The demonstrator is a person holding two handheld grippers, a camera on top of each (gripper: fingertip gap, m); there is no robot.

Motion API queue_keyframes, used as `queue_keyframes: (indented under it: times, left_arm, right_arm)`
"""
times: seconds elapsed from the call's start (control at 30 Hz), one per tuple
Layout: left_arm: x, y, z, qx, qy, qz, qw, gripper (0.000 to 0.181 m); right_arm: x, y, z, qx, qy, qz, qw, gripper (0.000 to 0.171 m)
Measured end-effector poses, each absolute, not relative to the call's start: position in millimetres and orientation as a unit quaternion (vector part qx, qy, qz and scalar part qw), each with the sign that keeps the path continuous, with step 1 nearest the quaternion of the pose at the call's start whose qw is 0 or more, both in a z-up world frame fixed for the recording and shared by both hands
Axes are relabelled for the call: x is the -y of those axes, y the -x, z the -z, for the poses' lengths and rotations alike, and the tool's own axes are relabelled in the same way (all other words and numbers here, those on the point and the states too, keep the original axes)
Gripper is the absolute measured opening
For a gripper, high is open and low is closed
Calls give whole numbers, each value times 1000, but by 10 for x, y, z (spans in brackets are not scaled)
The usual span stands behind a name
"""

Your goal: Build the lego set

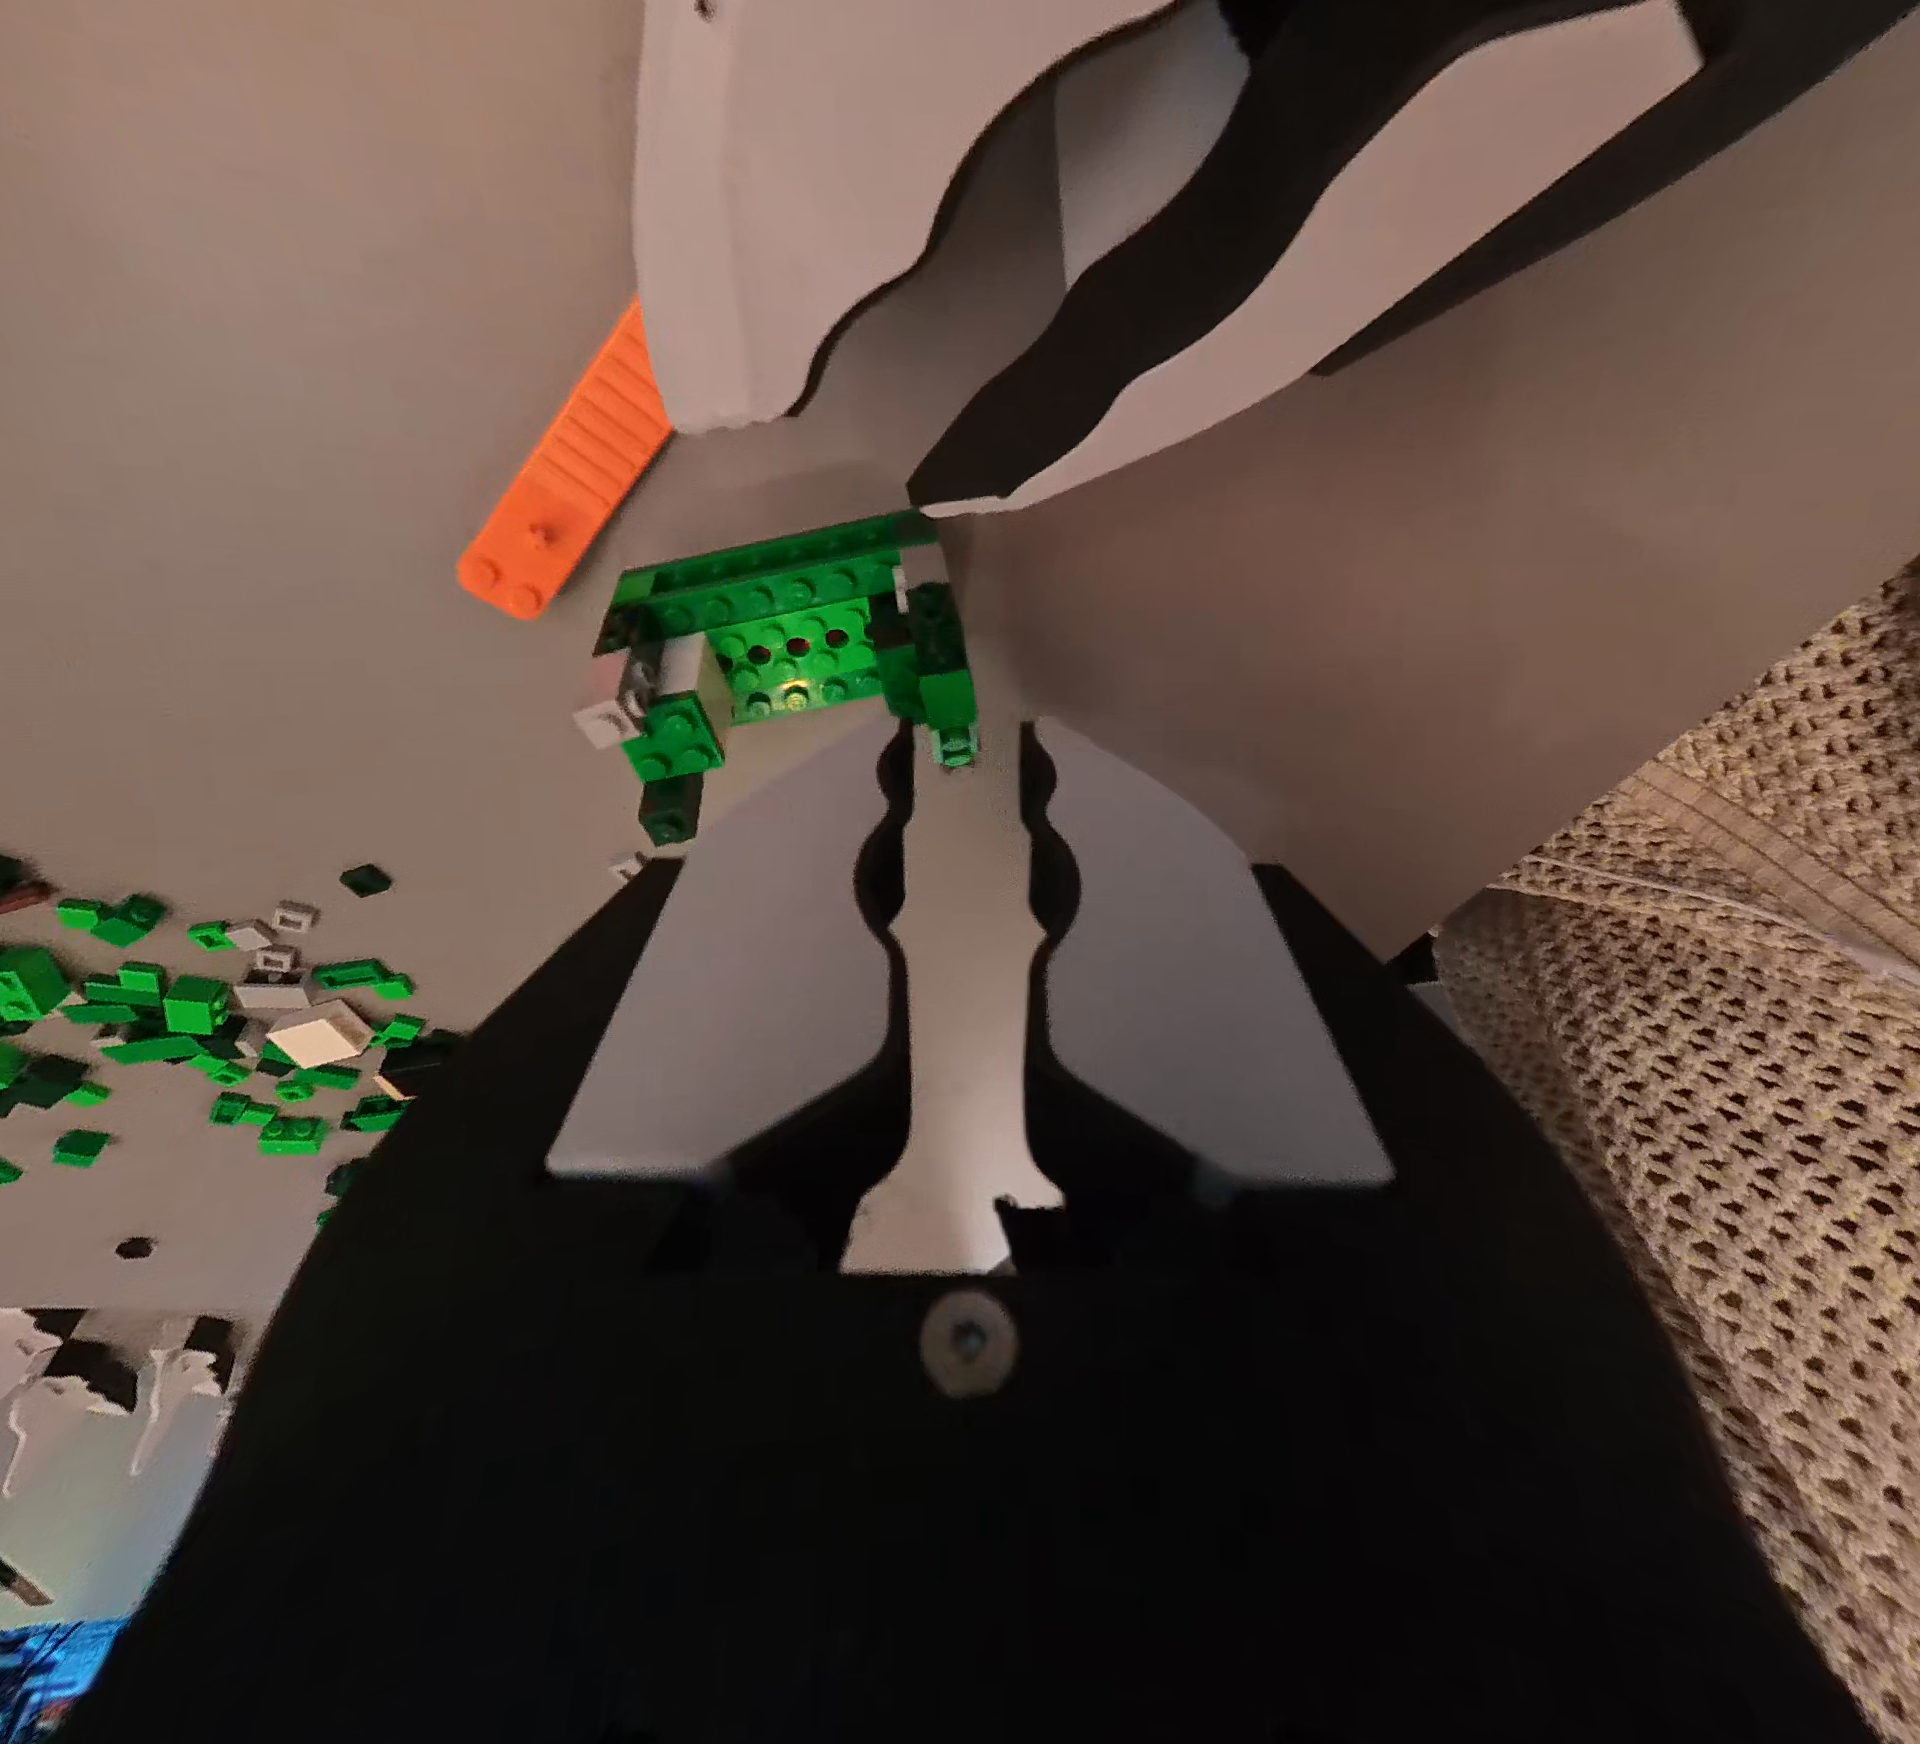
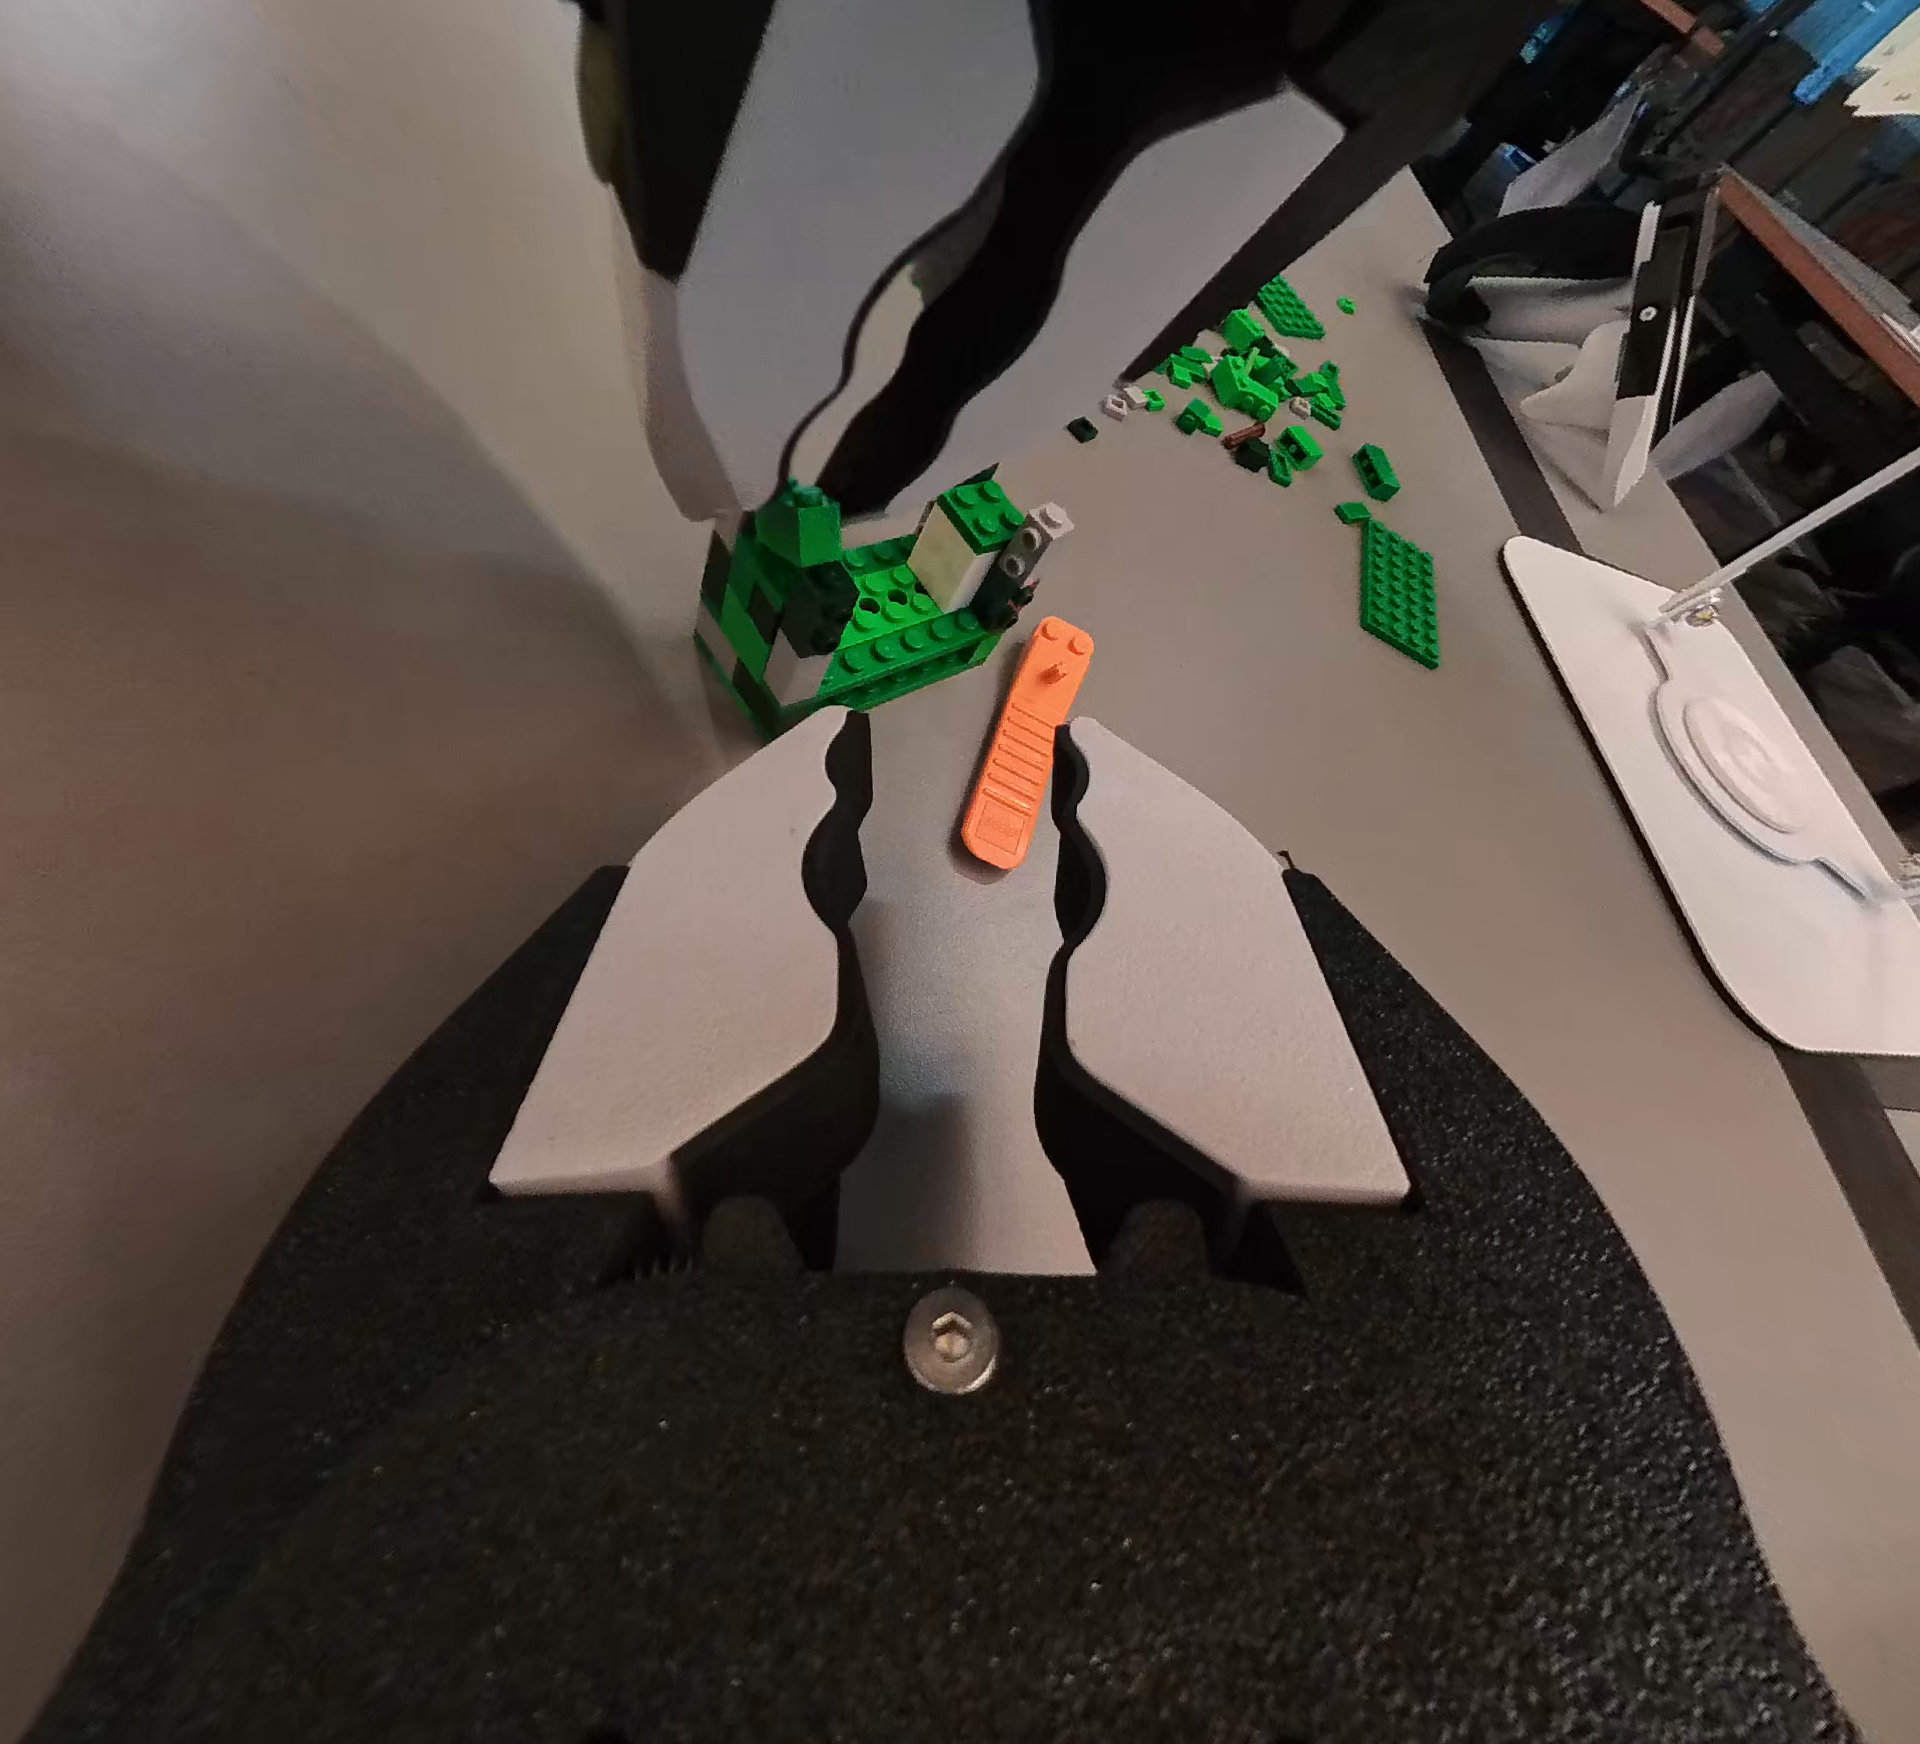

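The left tongs (image 1: pixel 966 738), grey scalloped plastic fingers on a black body, stand nearly closed w/ only a narrow gap; a small green studded brick (image 1: pixel 954 744) sits right at the tips, though a real pinch can't be confirmed. Just ahead of those tips stands the half-built green plastic lego model (image 1: pixel 790 645): studded plates, a checkered light/dark green wall and a white block, resting on the smooth matte grey desk (image 1: pixel 260 344).

The right tongs (image 2: pixel 961 723) are spread wide and hold nothing. The flat orange ribbed brick separator (image 2: pixel 1023 749) lies on the desk btwn the fingers, close by the right-hand fingertip (image 2: pixel 1086 738). The model is just beyond the other fingertip, touching or nearly so.

A scatter of loose small green, white and grey bricks (image 1: pixel 208 1019) lies off to the left of the left tongs. A flat green studded baseplate (image 2: pixel 1397 593) lies ahead-right of the right tongs, and a white flat stand base (image 2: pixel 1683 863) further right. Beige knitted open-weave fabric (image 1: pixel 1683 1175) shows right of the left tongs.
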State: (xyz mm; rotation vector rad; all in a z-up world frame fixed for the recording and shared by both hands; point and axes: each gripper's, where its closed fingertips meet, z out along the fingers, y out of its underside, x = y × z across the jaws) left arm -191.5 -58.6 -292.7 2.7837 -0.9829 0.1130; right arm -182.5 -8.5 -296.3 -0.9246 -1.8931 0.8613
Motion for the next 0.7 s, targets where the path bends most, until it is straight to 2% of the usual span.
queue_keyframes:
  times: [0.13,0.23,0.4,0.53,0.6,0.7]
  left_arm:
    - [587,1915,2885,326,-941,-51,79,25]
    - [585,1914,2745,318,-945,-74,33,26]
    - [722,2007,2594,312,-937,-87,-133,24]
    - [817,2007,2798,337,-898,-81,-272,26]
    - [792,2032,2938,352,-875,-57,-327,31]
    - [724,2051,3037,350,-850,-43,-392,38]
  right_arm:
    - [88,1824,2964,755,367,-343,420,33]
    - [92,1816,2949,753,366,-349,420,33]
    - [169,1724,2839,744,348,-411,395,28]
    - [291,1661,2680,735,339,-487,329,22]
    - [337,1686,2598,747,329,-486,312,13]
    - [437,1715,2531,786,318,-453,273,9]
